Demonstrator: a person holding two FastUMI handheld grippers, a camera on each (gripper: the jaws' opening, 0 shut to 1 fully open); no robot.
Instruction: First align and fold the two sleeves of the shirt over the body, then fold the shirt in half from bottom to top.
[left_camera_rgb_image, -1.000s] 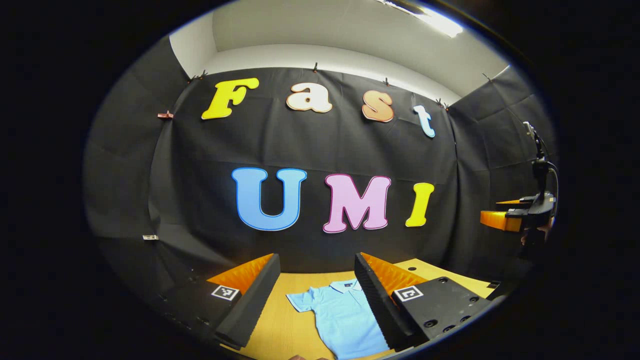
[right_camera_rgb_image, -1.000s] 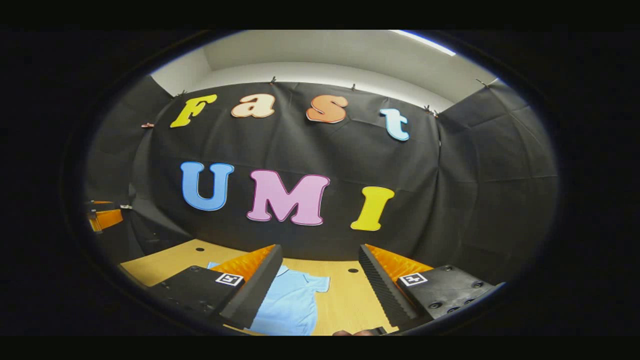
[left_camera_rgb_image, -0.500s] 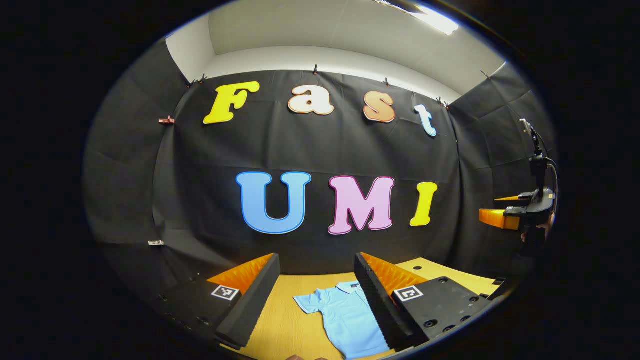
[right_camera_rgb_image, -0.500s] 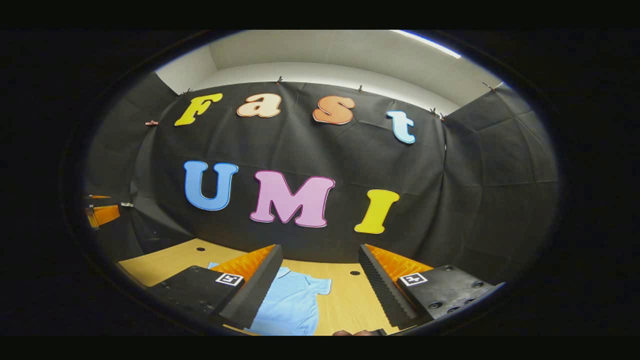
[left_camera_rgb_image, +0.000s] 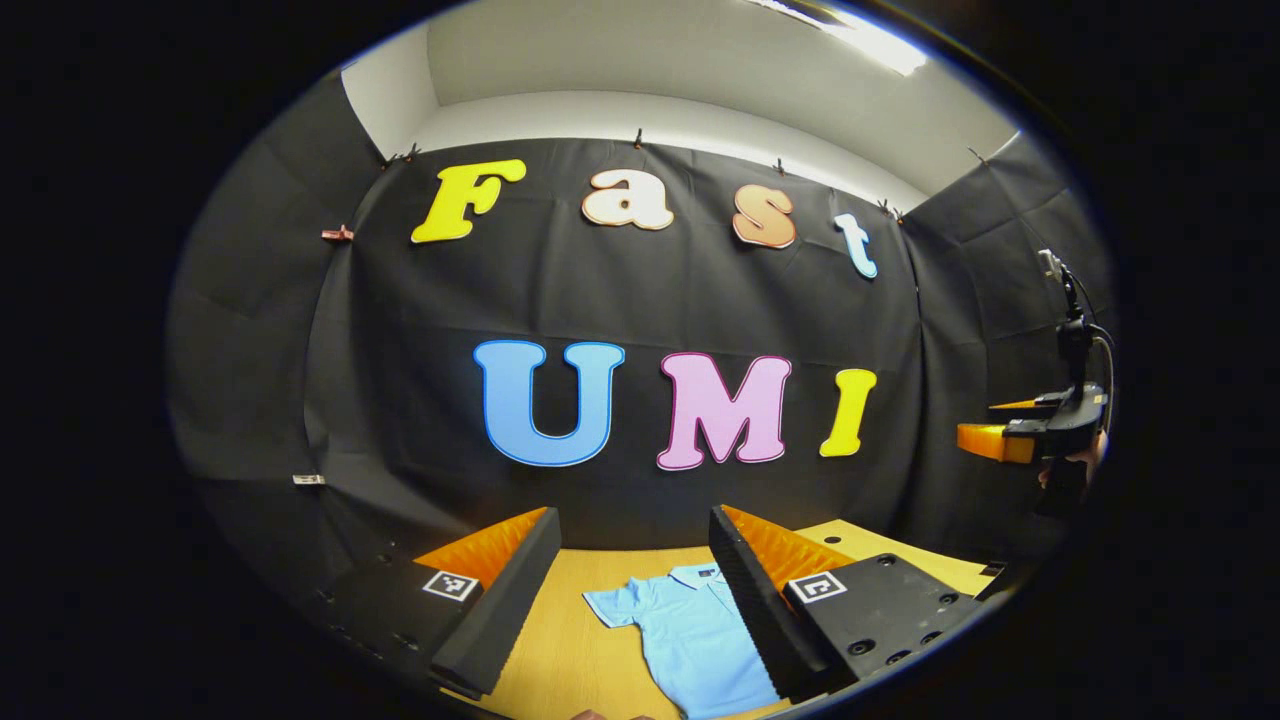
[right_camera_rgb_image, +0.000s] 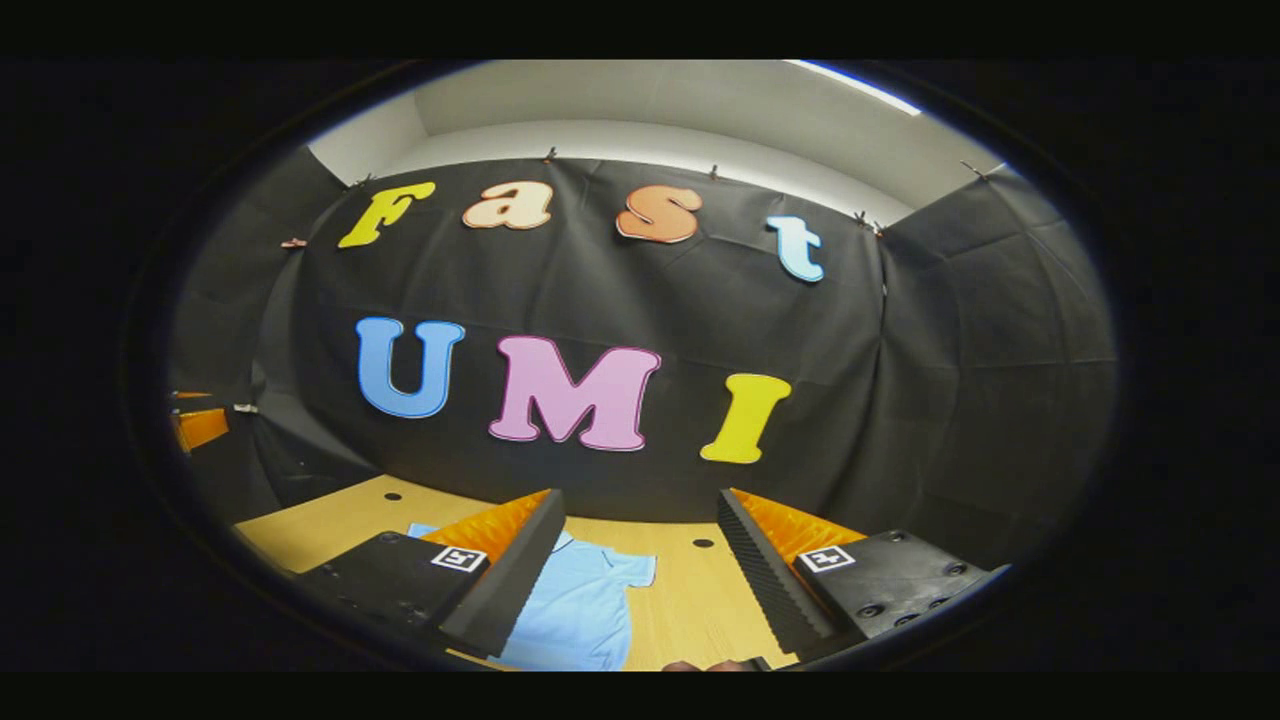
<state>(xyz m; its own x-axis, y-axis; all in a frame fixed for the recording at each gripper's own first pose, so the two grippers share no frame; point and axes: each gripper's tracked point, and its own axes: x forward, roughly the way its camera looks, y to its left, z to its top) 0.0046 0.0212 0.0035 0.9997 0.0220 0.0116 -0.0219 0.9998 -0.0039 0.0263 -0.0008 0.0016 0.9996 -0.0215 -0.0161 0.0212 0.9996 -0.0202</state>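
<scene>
Shirt (left_camera_rgb_image: 690, 635) lies flat and unfolded on the tabletop (right_camera_rgb_image: 330, 520), sleeves out, so I'd say nothing's started yet. Next move is probably dropping down to grab a sleeve. Left gripper (left_camera_rgb_image: 630, 590) and right gripper (right_camera_rgb_image: 640, 590) both hang above it, spread wide, holding nothing.

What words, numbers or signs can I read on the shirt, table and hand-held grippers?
No readable words.
Marker squares on left hand-held gripper: black-and-white pattern, no letters.
Right hand-held gripper: the same kind of pattern.
Shirt collar tag: too small to read.
</scene>
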